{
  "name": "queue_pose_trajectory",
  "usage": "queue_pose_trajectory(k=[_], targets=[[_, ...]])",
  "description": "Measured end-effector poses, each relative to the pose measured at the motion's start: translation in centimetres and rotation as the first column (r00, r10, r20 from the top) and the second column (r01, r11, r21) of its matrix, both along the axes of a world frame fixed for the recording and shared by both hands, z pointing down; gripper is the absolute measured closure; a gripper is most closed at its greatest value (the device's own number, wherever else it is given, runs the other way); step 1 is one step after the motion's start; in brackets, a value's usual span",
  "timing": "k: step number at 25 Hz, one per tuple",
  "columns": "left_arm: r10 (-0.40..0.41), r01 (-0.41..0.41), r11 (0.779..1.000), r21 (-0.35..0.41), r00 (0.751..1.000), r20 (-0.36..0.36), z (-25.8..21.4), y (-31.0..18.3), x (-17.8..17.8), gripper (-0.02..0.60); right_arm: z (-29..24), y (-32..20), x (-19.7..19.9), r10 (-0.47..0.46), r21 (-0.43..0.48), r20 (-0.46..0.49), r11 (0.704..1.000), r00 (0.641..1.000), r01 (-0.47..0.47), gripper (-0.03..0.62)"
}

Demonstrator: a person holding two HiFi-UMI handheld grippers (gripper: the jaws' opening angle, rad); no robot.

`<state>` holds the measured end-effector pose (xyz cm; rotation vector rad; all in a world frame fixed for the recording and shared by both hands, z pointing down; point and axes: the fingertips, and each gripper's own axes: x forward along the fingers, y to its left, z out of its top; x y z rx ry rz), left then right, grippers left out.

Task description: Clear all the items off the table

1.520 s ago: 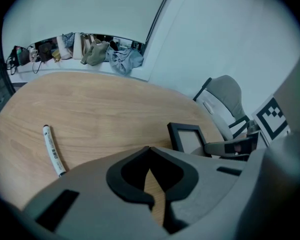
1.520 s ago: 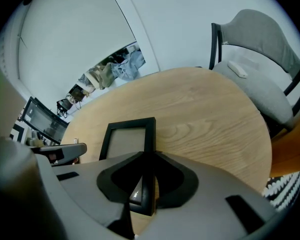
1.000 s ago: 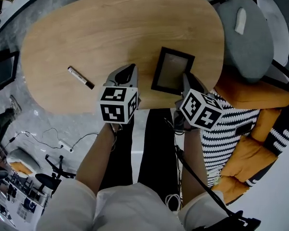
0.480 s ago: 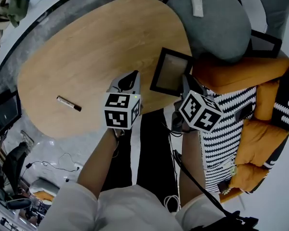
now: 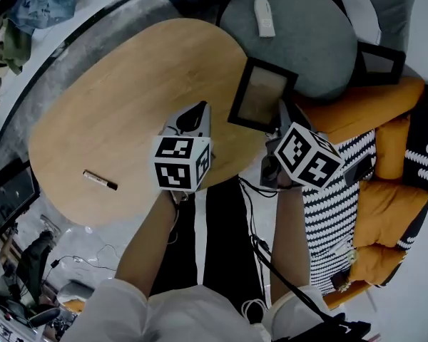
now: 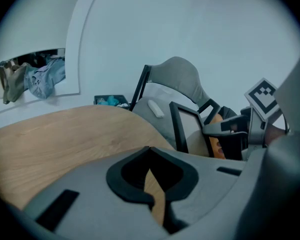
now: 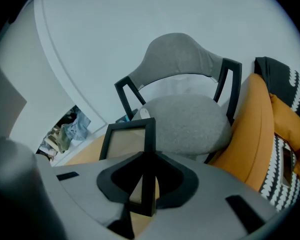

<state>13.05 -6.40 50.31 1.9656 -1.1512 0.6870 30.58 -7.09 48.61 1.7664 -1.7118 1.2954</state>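
A black picture frame [image 5: 257,95] with a tan inside hangs tilted over the right edge of the oval wooden table [image 5: 121,91]. My right gripper [image 5: 279,117] is shut on its near side bar, which runs between the jaws in the right gripper view [image 7: 147,184]. To its left, my left gripper [image 5: 198,110] hovers over the table, shut, nothing held; only wood shows through the slit between its jaws [image 6: 151,169]. From there the frame [image 6: 190,129] appears at the right. A black-and-white marker [image 5: 100,180] lies near the table's left front edge.
A grey padded chair [image 5: 299,34] stands just beyond the table, a white remote [image 5: 264,16] on its seat. A second black frame [image 5: 380,63] leans behind it. Orange cushions [image 5: 357,116] and a striped blanket [image 5: 339,212] lie at the right. Cables trail on the floor.
Both grippers have swung right and slightly up. The frame has left the tabletop and now hangs past the table's edge, close to the grey chair. The marker has stayed put.
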Motion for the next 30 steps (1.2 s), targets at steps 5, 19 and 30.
queue_pose_trajectory(k=[5,19,30], targets=[[0.004,-0.003,0.998,0.058,1.0,-0.015,-0.8,-5.6,3.2,0.574,-0.2,-3.4,2.9,0.028,0.027,-0.007,0.999,1.0,-0.027,0.511],[0.058,-0.058,0.99,0.126,0.998,0.0,0.8,-16.3,9.6,0.574,3.0,-11.8,11.3,0.066,0.014,-0.06,0.998,0.996,-0.065,0.511],[0.078,-0.08,0.992,0.101,0.996,0.033,4.4,-19.0,11.1,0.574,7.4,-15.0,13.7,0.084,-0.057,-0.075,0.994,0.994,-0.088,0.511]])
